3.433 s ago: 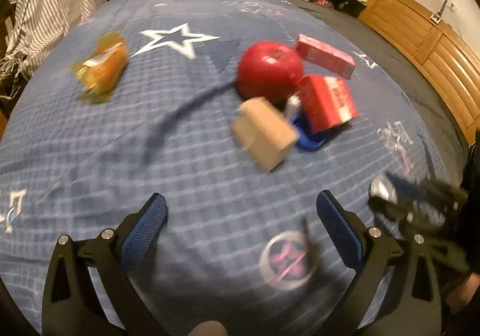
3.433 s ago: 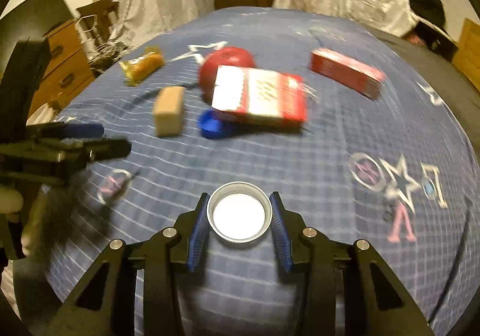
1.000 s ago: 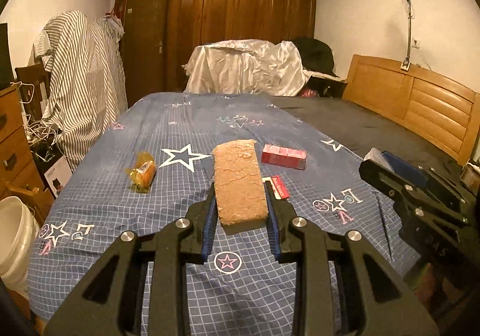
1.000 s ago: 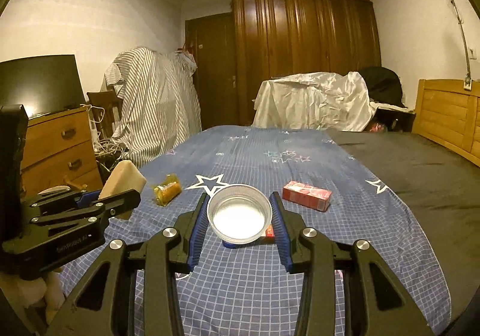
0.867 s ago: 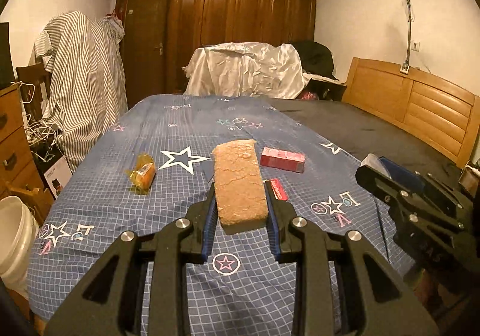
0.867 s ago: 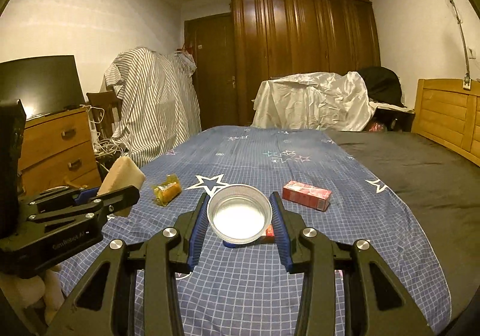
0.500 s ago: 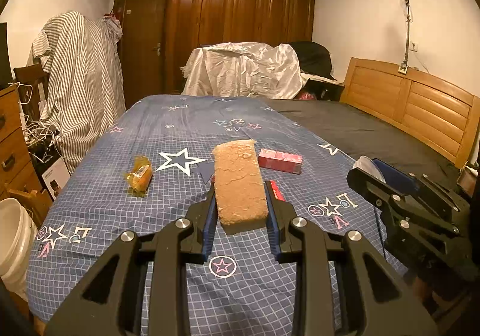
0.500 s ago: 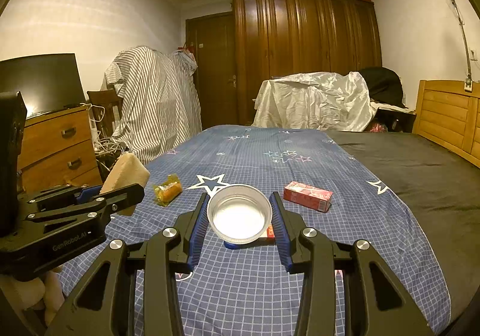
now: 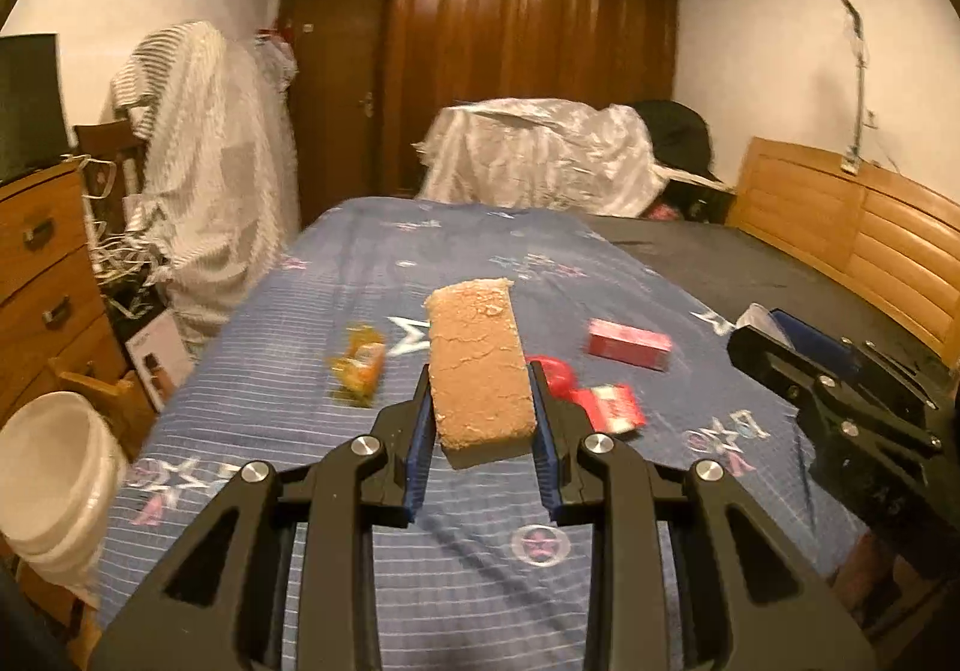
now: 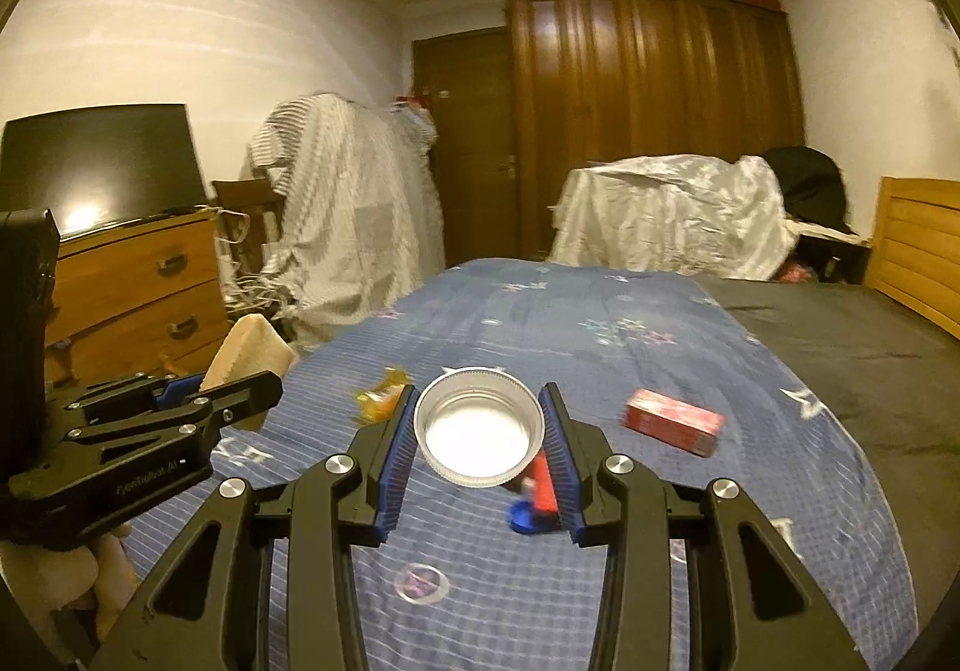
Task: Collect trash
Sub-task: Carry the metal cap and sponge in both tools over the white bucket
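While the left gripper (image 9: pixel 482 419) clamps a tan sponge block (image 9: pixel 480 368) between its blue pads, the right gripper (image 10: pixel 478 434) pinches a metal lid (image 10: pixel 478 426). Both hang above the bed's near edge, where an orange wrapper (image 9: pixel 360 365), two red boxes (image 9: pixel 628 344) and a blue cap (image 10: pixel 527 518) lie mid-bedspread (image 9: pixel 336 311).

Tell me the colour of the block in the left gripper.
Tan block, clearest in the left wrist view.

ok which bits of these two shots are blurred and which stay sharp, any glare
Left wrist view: the brown block in the left gripper is sharp, the orange wrapper and red box on the bed smear sideways. Right wrist view: the metal lid in the right gripper is crisp, the bedspread blurred; glare on the dark screen.
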Demonstrator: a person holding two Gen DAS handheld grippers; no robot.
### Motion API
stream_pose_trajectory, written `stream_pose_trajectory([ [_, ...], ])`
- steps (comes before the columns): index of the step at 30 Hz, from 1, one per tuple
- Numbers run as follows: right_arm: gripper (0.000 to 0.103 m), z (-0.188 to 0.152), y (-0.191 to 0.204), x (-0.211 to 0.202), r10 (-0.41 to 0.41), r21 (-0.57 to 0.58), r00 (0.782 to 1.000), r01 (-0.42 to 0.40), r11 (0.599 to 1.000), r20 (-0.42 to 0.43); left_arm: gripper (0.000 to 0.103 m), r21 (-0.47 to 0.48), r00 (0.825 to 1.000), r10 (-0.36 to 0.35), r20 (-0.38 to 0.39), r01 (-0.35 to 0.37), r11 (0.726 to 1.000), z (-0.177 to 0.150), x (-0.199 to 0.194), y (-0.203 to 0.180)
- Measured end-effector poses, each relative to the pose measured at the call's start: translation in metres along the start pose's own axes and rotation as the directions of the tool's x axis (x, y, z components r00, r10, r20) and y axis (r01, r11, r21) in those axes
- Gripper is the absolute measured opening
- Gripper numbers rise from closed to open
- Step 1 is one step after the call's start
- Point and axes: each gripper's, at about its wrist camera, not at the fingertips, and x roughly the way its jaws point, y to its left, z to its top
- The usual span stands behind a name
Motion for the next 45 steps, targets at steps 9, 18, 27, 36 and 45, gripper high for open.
stream_pose_trajectory([
  [9, 0.042, 0.040, 0.093, 0.056, 0.193, -0.045, 0.981, -0.195, 0.980, -0.035, 0.027, -0.082, 0.985, 0.174, 0.010, -0.173, 0.982, 0.012, -0.026, 0.099],
  [18, 0.042, 0.077, 0.217, 0.110, 0.360, -0.123, 0.927, -0.371, 0.920, -0.105, 0.027, -0.182, 0.946, 0.322, -0.022, -0.321, 0.929, 0.011, -0.062, 0.199],
  [27, 0.042, 0.092, 0.341, 0.160, 0.475, -0.165, 0.857, -0.507, 0.846, -0.199, 0.027, -0.265, 0.902, 0.424, -0.081, -0.429, 0.863, 0.001, -0.090, 0.283],
  [36, 0.042, 0.095, 0.460, 0.257, 0.551, -0.103, 0.689, -0.663, 0.742, -0.471, 0.027, -0.320, 0.889, 0.413, -0.198, -0.457, 0.830, -0.010, -0.080, 0.352],
  [45, 0.042, 0.059, 0.540, 0.349, 0.450, -0.090, 0.545, -0.700, 0.708, -0.707, 0.027, -0.378, 0.882, 0.321, -0.344, -0.443, 0.813, -0.042, -0.051, 0.418],
])
